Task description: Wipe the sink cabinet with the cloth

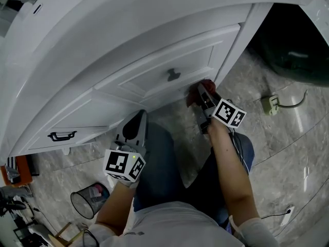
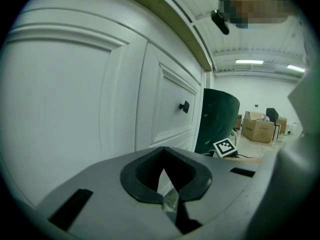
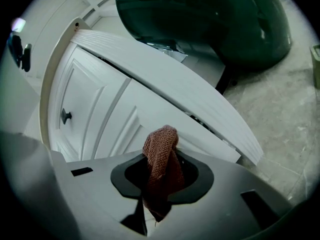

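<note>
White sink cabinet [image 1: 128,60] front; cloth [image 3: 160,154] between jaws of R tool [image 3: 161,186]

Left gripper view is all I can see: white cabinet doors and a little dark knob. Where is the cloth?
Observer: The right hand-held gripper is shut on a reddish-brown cloth.
Operator: Is it against anything?
Observer: The head view puts it at the lower right corner of the cabinet door with the knob. I cannot confirm contact.
Operator: Anything else around?
Observer: A wire waste bin stands low at the head view's left.
</note>
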`<state>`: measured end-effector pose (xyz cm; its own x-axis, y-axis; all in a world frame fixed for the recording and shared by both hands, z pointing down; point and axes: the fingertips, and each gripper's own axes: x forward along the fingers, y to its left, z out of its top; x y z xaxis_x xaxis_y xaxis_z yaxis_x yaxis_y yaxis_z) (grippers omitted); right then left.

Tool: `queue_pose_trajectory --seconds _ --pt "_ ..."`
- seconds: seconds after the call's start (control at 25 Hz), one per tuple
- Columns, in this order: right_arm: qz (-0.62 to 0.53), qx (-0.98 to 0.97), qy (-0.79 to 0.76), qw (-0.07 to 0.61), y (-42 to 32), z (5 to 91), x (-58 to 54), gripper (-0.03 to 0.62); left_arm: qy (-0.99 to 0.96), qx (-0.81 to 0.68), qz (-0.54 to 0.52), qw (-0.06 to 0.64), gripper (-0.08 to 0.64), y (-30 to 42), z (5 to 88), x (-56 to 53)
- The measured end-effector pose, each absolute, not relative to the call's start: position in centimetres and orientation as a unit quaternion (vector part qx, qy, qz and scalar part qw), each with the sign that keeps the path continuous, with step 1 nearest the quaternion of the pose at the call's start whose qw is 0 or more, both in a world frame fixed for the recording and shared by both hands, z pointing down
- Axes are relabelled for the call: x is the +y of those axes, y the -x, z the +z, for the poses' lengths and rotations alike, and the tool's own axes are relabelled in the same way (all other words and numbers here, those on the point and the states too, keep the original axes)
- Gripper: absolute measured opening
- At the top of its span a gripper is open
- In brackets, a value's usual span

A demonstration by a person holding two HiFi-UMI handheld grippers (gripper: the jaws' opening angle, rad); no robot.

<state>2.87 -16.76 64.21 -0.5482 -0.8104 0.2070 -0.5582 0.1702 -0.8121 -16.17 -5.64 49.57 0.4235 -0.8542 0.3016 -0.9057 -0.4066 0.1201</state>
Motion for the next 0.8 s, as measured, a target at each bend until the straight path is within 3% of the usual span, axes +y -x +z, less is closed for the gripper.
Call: queue_pose_trajectory --seconds 0.36,0.8 --pt "-0.493 0.716 0.483 0.106 -2.8 69.4 -16.7 0.075 -0.834 -0.526 0.102 0.133 0.011 16.0 49.7 -5.7" --pt "-0.467 0.75 0.462 0.078 -0.9 68.8 -16.3 0.074 -0.837 -0.519 0.1 0.138 0.011 15.4 50.1 -6.1"
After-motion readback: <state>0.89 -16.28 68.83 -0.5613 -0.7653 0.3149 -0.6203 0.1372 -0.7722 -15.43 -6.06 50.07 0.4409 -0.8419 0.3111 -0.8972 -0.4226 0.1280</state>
